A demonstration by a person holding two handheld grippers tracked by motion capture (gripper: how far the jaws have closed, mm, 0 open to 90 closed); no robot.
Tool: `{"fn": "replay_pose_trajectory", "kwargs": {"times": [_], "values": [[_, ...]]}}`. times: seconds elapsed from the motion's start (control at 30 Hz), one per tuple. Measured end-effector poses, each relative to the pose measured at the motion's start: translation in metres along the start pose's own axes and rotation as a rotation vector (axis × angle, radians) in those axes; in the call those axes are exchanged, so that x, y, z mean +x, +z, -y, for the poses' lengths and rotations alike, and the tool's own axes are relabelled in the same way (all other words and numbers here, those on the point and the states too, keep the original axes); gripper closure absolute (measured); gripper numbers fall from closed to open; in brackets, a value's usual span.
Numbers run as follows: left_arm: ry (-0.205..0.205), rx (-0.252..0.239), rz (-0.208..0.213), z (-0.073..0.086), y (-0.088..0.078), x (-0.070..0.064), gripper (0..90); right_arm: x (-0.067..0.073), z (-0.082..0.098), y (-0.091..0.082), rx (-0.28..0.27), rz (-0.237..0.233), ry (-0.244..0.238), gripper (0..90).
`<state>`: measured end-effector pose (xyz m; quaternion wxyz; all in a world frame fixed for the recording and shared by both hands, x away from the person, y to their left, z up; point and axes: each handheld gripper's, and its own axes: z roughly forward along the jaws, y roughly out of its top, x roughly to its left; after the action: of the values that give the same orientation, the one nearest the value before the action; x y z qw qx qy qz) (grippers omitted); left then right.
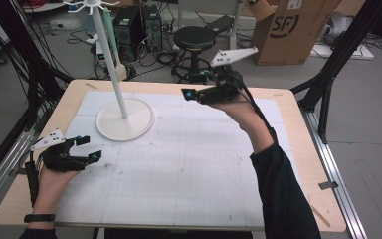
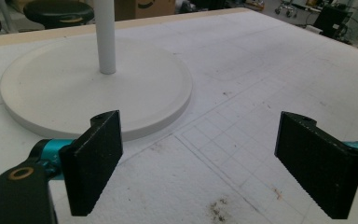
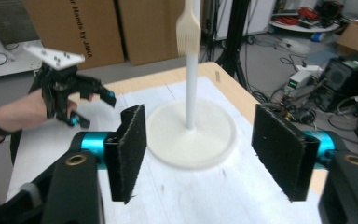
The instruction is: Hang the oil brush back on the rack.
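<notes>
Looks like you've got the brush [image 3: 188, 29] hung up on the stand [image 1: 125, 119] already, since your right gripper [image 1: 199, 93] is spread wide and empty beside the pole, left gripper [image 1: 88, 148] released near the base, nothing left on the table [image 1: 189, 164].

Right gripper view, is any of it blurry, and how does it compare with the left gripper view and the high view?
Right gripper view: the white stand's base and the mat near it are smeared by motion blur, while the right gripper jaws look sharper. Left gripper view: crisp, with mat grid lines and the left gripper pads' texture clear. High view: evenly lit, soft shadows, slightly grainy.
</notes>
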<state>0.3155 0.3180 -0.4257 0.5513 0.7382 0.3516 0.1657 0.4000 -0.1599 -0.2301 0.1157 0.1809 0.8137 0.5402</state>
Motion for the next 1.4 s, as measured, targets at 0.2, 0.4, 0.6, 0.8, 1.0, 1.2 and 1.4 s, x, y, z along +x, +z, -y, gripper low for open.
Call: {"fn": "replay_pose_trajectory", "kwargs": {"times": [0.2,0.4,0.6,0.8,1.0,1.2,1.4], "values": [[0.007,0.007,-0.014,0.002,0.002,-0.001,15.7,-0.001,0.052,-0.031,-0.013,0.025,0.056,29.4],[0.016,0.022,-0.024,0.005,0.005,-0.003,15.8,0.003,0.104,-0.054,-0.038,0.038,0.112,26.7],[0.019,0.016,-0.018,0.006,0.007,-0.004,15.8,0.006,0.153,-0.069,-0.002,0.131,0.137,25.3],[0.028,0.011,-0.033,0.007,0.006,-0.003,15.7,0.011,0.192,-0.081,0.0,0.187,0.167,24.6],[0.03,0.008,-0.04,0.009,0.008,-0.004,15.8,0.013,0.227,-0.085,-0.013,0.206,0.223,23.7],[0.03,0.0,-0.047,0.01,0.012,-0.005,15.7,0.01,0.246,-0.088,-0.018,0.219,0.27,21.7],[0.031,0.007,-0.047,0.011,0.014,-0.005,15.7,0.005,0.254,-0.091,-0.011,0.234,0.289,21.3]]}}
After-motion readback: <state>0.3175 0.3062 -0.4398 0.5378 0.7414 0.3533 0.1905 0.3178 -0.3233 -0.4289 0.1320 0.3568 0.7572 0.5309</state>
